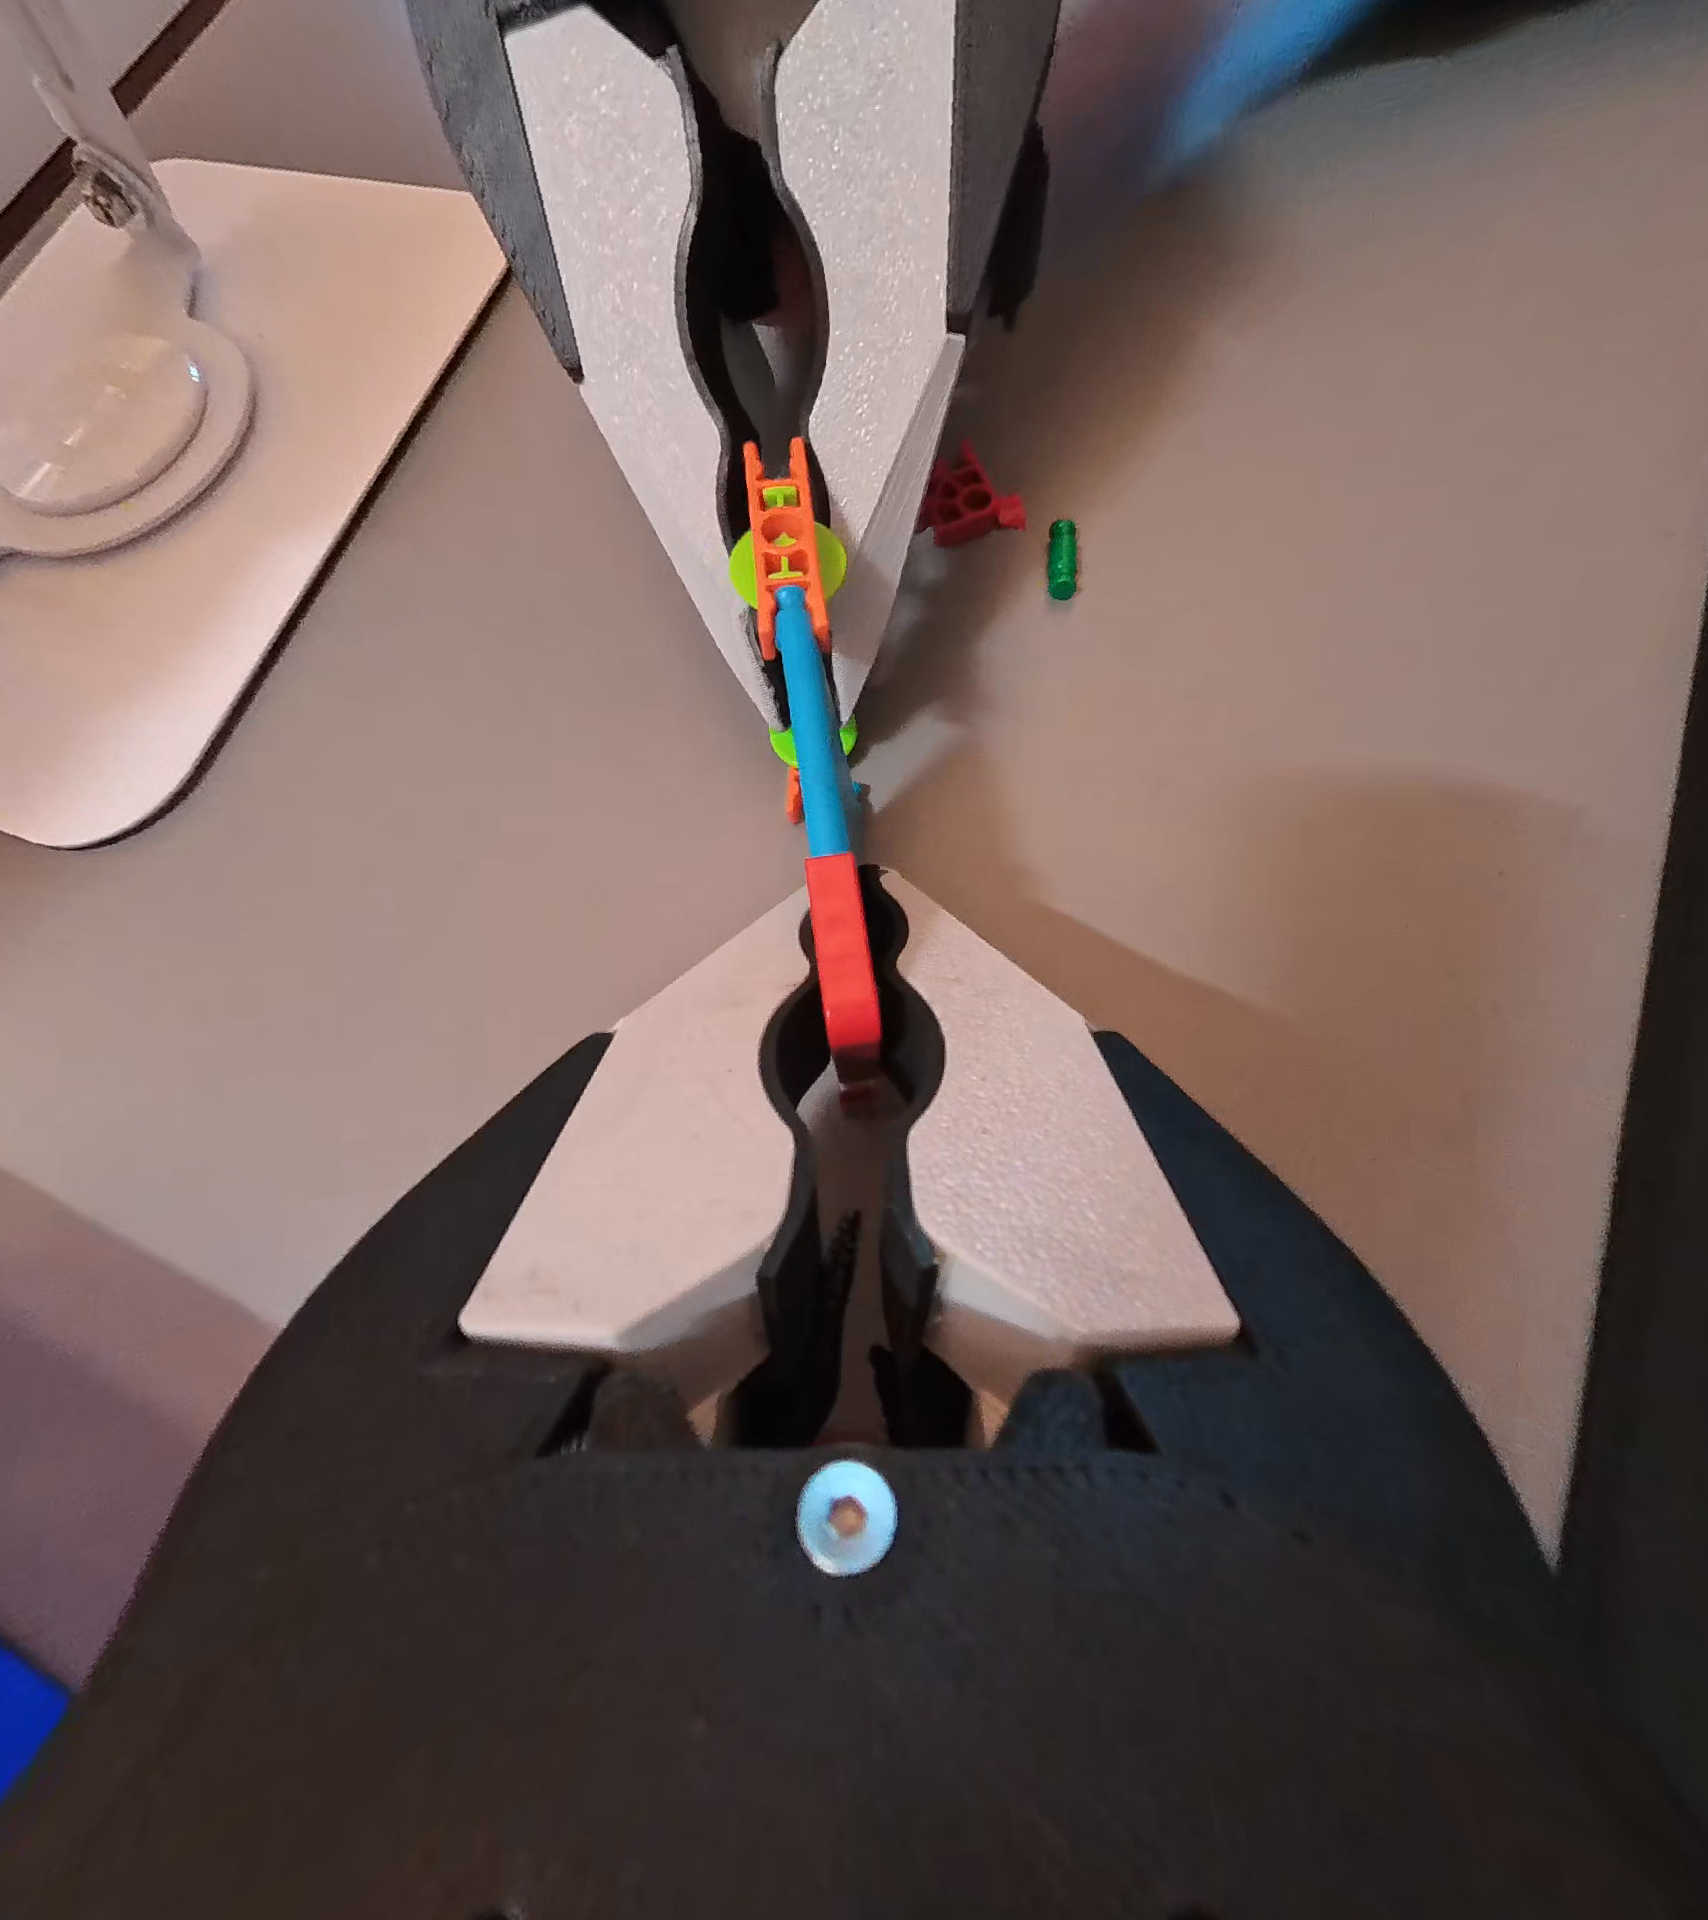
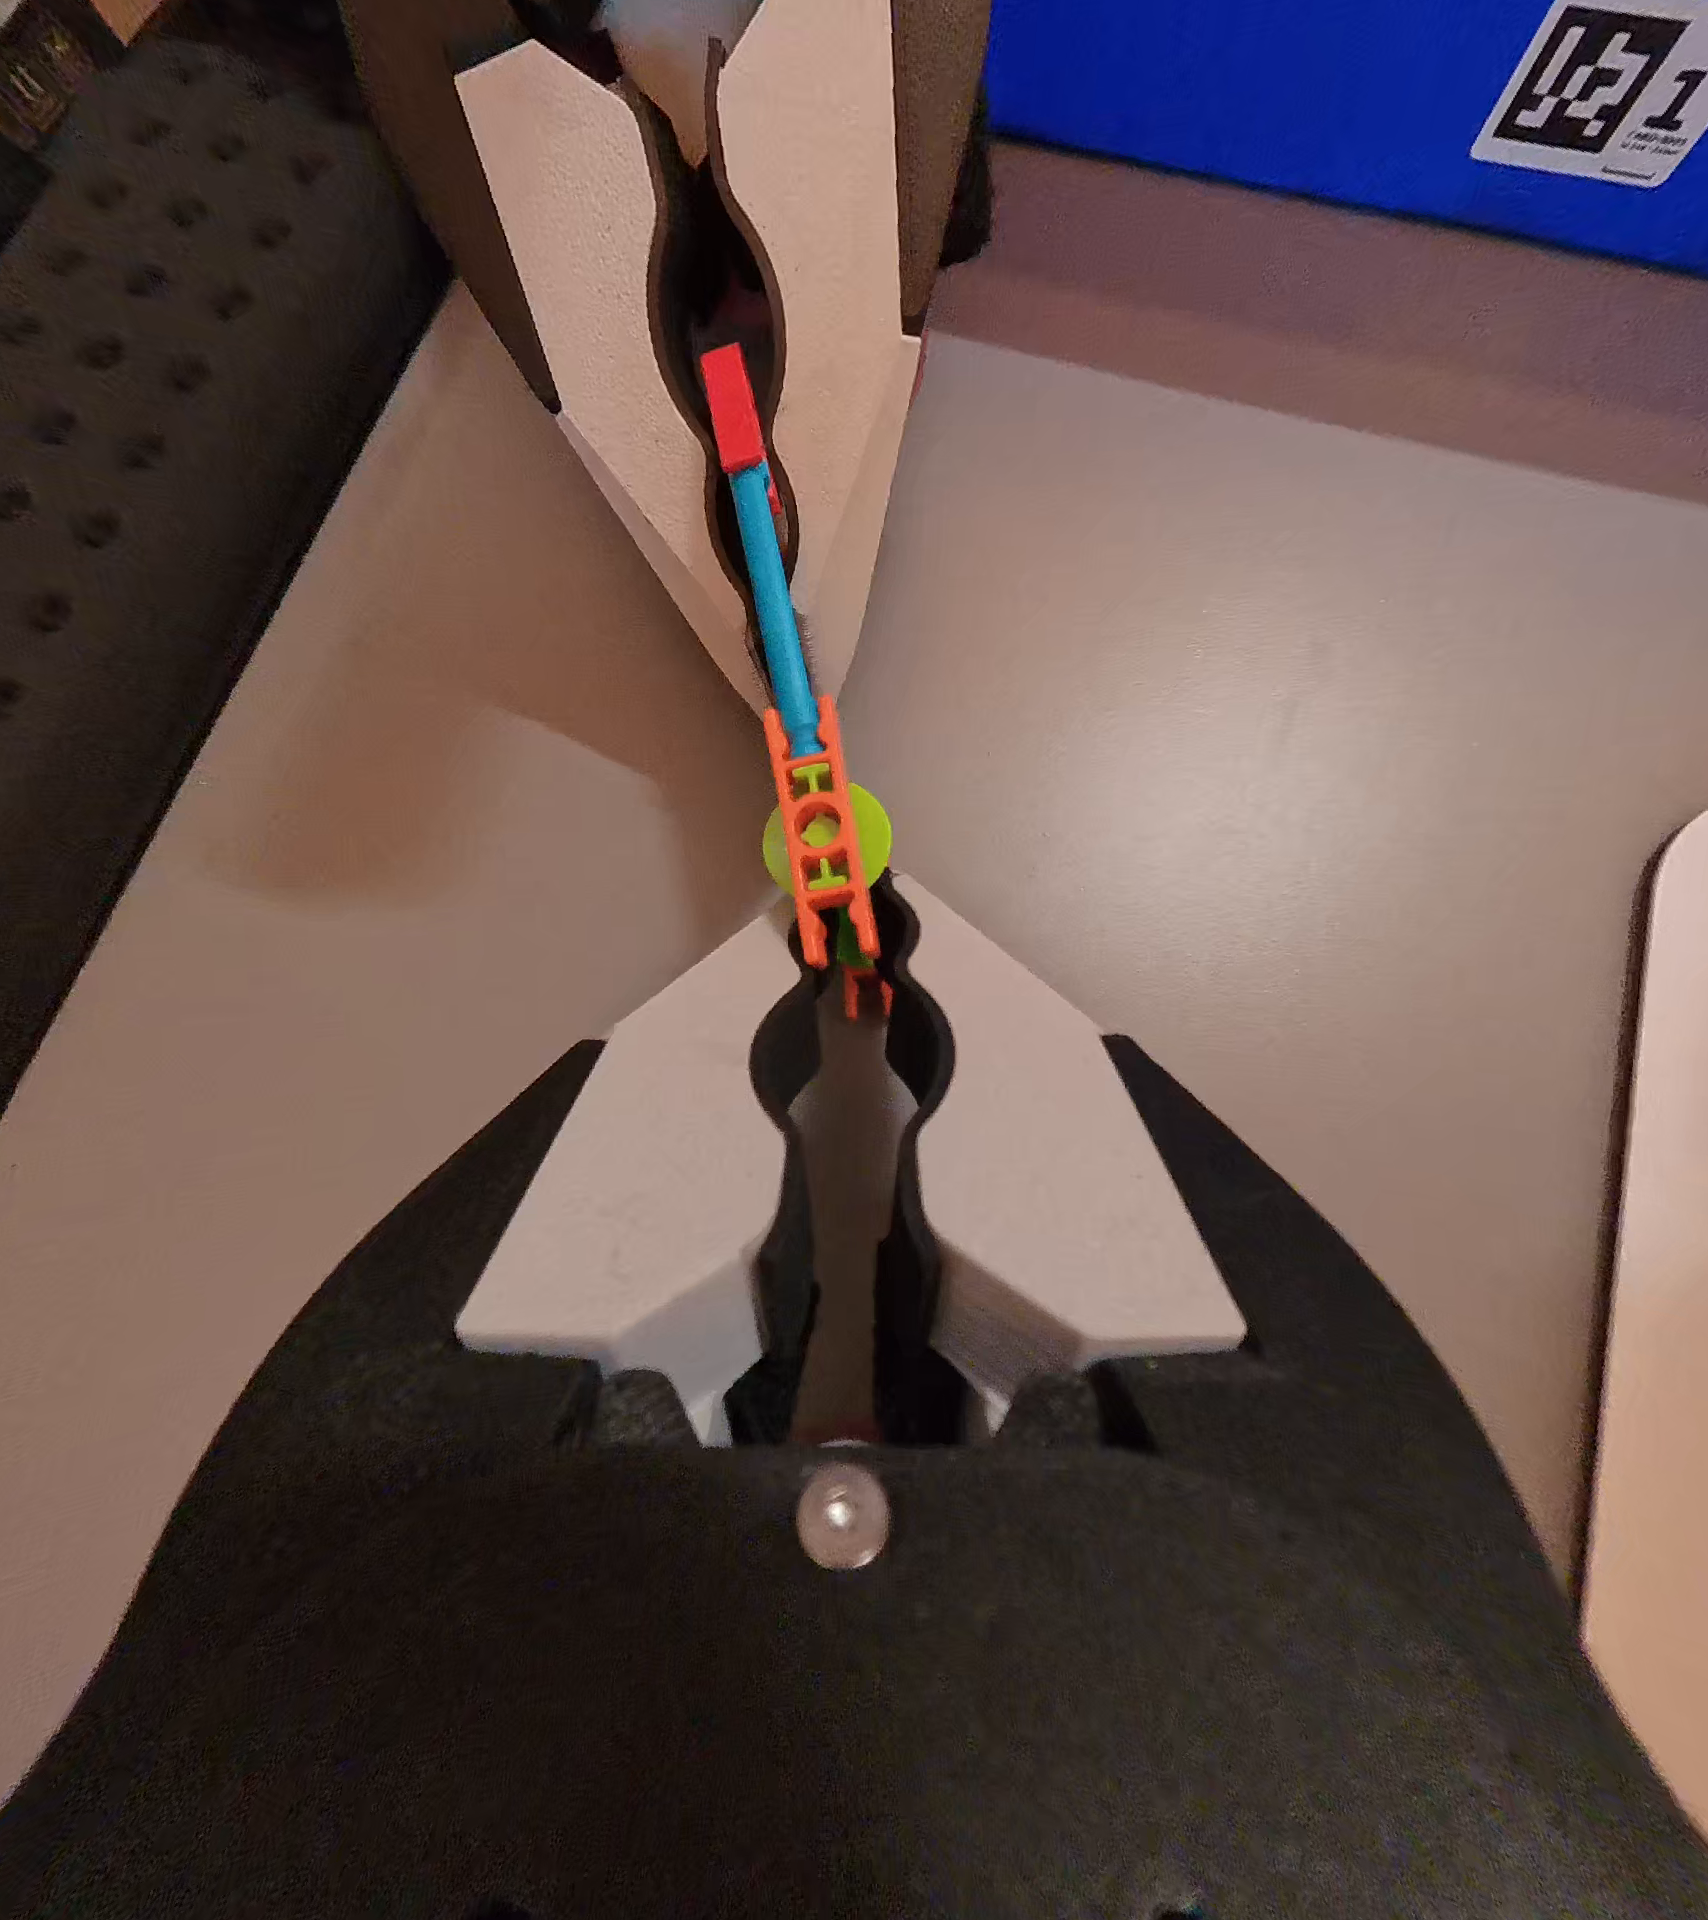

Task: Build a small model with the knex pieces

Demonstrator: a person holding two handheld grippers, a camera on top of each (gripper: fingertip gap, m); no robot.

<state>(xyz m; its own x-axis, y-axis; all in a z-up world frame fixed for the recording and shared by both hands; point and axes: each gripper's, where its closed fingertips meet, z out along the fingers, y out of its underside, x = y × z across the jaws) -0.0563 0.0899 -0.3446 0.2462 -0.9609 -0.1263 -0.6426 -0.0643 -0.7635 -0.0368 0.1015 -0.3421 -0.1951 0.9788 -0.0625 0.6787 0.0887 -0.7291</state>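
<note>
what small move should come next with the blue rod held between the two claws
Probably a straight push together along the blue rod: the left claw grips its red connector, the right claw the orange connector, and all line up.

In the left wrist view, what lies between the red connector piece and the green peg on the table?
Nothing: bare table separates the red connector piece from the green peg, seen in the left wrist view.

rod [image 1: 822, 732] between L gripper [image 1: 845, 904] & R gripper [image 1: 808, 665], connector [image 1: 969, 504] beside peg [image 1: 1062, 558] on table [image 1: 1245, 623]
</note>
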